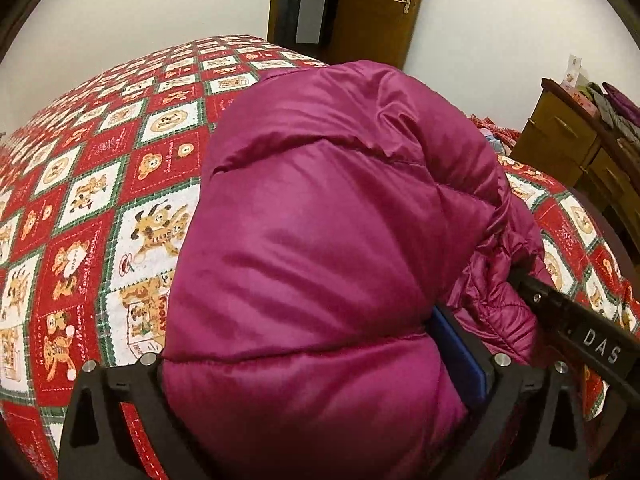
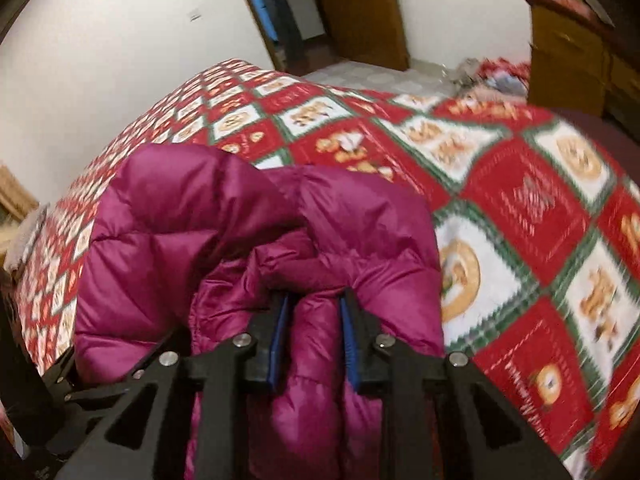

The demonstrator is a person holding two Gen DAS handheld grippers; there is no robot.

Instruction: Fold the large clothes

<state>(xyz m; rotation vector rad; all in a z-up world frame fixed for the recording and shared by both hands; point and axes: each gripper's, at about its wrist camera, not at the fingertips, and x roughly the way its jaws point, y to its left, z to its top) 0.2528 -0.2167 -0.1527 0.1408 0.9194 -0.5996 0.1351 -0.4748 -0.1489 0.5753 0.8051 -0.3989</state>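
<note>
A puffy magenta down jacket [image 1: 328,208] lies bundled on the bed. In the left wrist view my left gripper [image 1: 312,360] stands wide open astride the thick end of the bundle. Padding bulges up between the jaws and hides the left finger, and the blue pad of the right finger [image 1: 460,352] lies against the fabric. In the right wrist view the same jacket [image 2: 192,224] is rolled up, and my right gripper [image 2: 314,320] is shut on a narrow fold of it between its blue pads. That right gripper [image 1: 520,280] also enters the left wrist view from the right, its tip buried in the jacket's quilted lining.
The bed wears a red, white and green quilt [image 1: 100,184] with bear prints, bare to the left of the jacket and to its right [image 2: 520,208]. Behind stand a white wall, an open wooden door [image 1: 372,8] and a wooden dresser [image 1: 568,136] with clothes on top.
</note>
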